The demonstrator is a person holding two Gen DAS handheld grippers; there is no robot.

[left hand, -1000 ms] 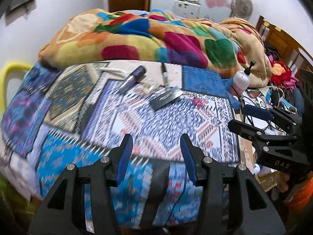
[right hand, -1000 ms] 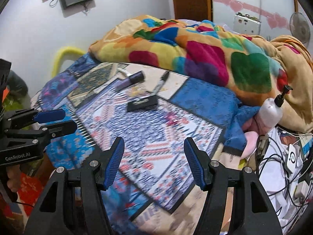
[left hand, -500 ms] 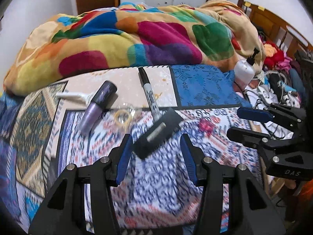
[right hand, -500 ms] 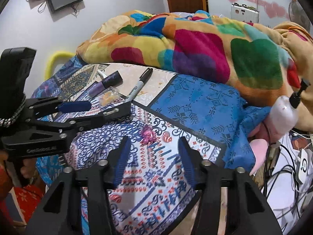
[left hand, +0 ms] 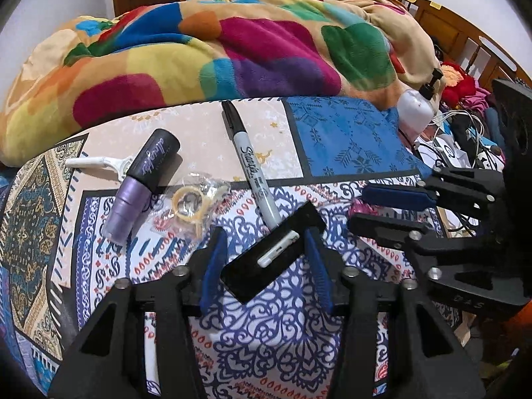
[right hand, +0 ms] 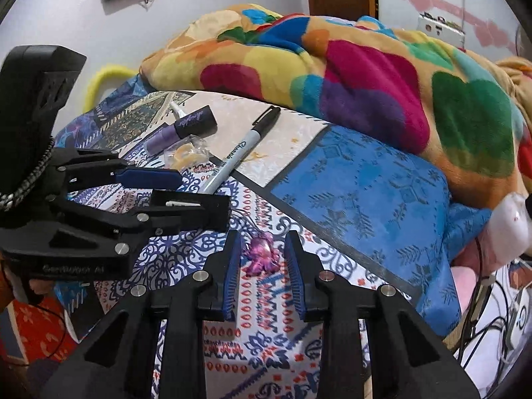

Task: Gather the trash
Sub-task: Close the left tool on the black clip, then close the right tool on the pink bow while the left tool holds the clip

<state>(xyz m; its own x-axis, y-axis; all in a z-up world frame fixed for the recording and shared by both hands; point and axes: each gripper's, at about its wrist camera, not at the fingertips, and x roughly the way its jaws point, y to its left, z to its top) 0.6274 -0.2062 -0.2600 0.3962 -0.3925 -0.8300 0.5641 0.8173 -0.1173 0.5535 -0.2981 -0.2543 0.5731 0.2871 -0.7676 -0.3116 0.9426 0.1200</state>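
Patterned bedspread point(left hand: 272, 332) — "Sharpie" marker point(left hand: 254, 173), "DAS" right gripper point(left hand: 379, 209).

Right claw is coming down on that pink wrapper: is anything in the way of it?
Nothing visible. The crumpled pink wrapper lies alone on the patterned bedsheet, already between the closing fingers of the right claw, untouched. The left claw and its black card sit clear to the side.

"sharpie" runs along the marker point(left hand: 251, 169) barrel; "das" marks the right gripper point(left hand: 392, 211) body; "genrobot.ai" marks the left gripper point(right hand: 181, 194) body.
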